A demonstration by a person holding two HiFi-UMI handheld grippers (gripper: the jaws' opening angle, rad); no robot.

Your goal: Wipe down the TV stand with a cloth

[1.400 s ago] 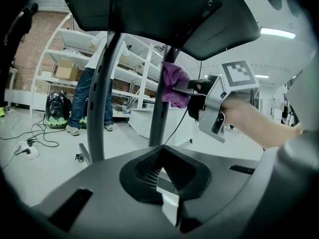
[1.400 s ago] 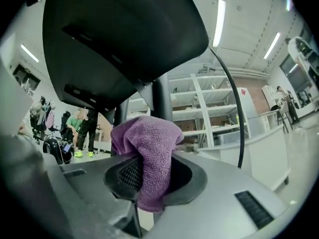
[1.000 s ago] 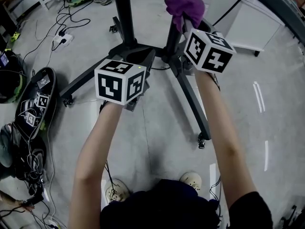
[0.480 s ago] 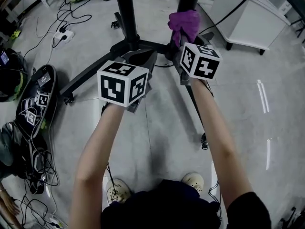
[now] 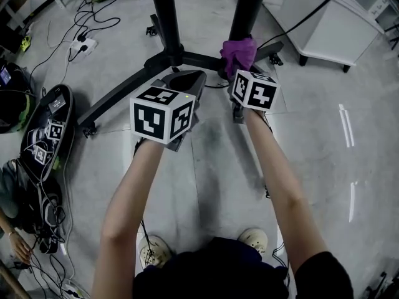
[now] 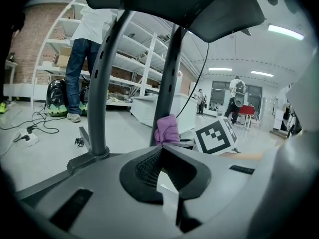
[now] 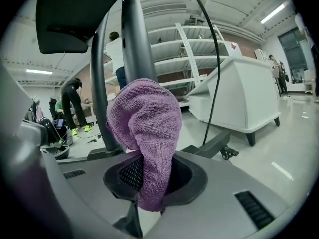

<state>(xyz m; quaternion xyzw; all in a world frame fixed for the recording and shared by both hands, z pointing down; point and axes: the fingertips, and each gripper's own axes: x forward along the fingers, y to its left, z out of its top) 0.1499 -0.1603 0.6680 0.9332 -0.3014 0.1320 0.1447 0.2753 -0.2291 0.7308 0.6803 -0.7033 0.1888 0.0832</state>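
Down at the foot of the TV stand (image 5: 248, 11), the purple cloth (image 7: 144, 118) is bunched up against the right-hand pole, just above where it meets the black base (image 5: 187, 58). The right gripper (image 5: 242, 73) has its jaws clamped on the cloth, with a wad sticking out past the tips. The left gripper (image 5: 190, 76) hangs over the base just beside it, jaws pulled together to a thin slit, nothing in them.

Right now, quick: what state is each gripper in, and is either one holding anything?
Left gripper: fingers closed, nothing between them.
Right gripper: fingers closed on the purple terry cloth.
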